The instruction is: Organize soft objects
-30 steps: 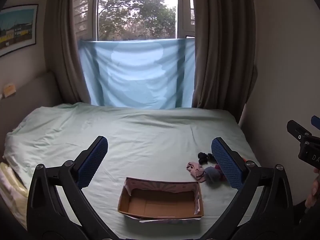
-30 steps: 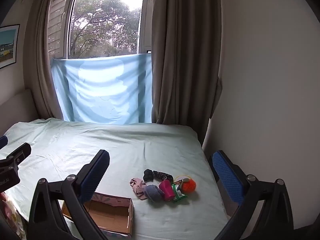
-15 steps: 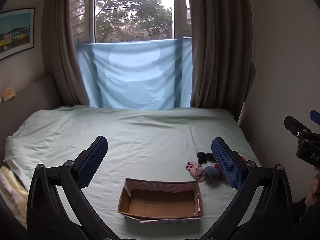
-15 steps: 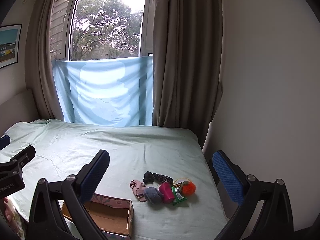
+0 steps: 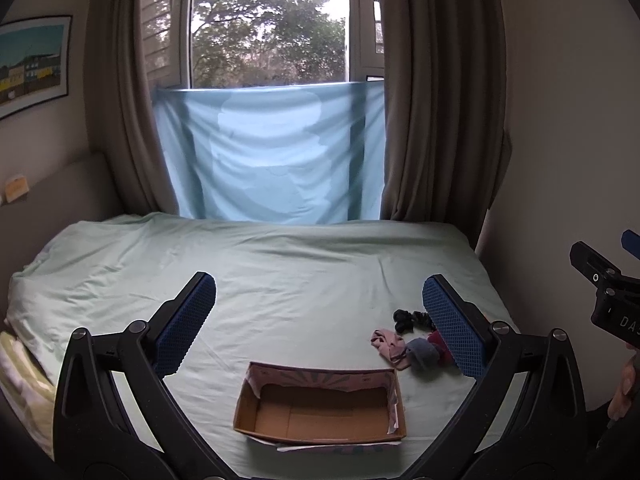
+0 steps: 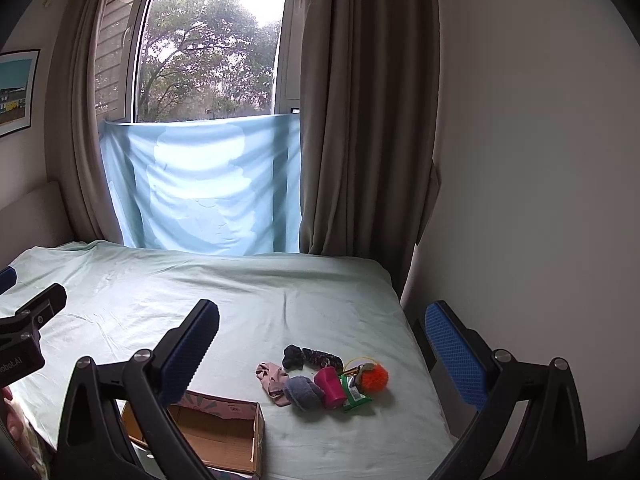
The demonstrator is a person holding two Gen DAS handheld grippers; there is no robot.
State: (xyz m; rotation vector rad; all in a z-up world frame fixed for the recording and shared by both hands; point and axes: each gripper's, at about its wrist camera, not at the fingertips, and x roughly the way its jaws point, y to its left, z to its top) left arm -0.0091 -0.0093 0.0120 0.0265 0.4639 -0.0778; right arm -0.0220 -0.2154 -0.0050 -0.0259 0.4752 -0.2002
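Observation:
An open, empty cardboard box (image 5: 320, 412) sits on the bed near its front edge; it also shows in the right wrist view (image 6: 216, 436). To its right lies a small pile: a pink cloth (image 6: 272, 376), a grey-blue sock ball (image 6: 303, 392), black scrunchies (image 6: 312, 357), a magenta cup (image 6: 329, 386), a green packet (image 6: 354, 393) and an orange pompom (image 6: 374, 377). My left gripper (image 5: 320, 324) is open and empty, held above the box. My right gripper (image 6: 324, 356) is open and empty, held above the pile.
The bed (image 5: 280, 264) has a pale green sheet. A blue cloth (image 5: 272, 160) hangs under the window between brown curtains (image 6: 360, 120). A wall (image 6: 520, 160) borders the bed's right side. The headboard (image 5: 60, 200) is on the left.
Both views have shifted slightly, showing more window above. The objects on the bed have not moved. Both grippers stay open.

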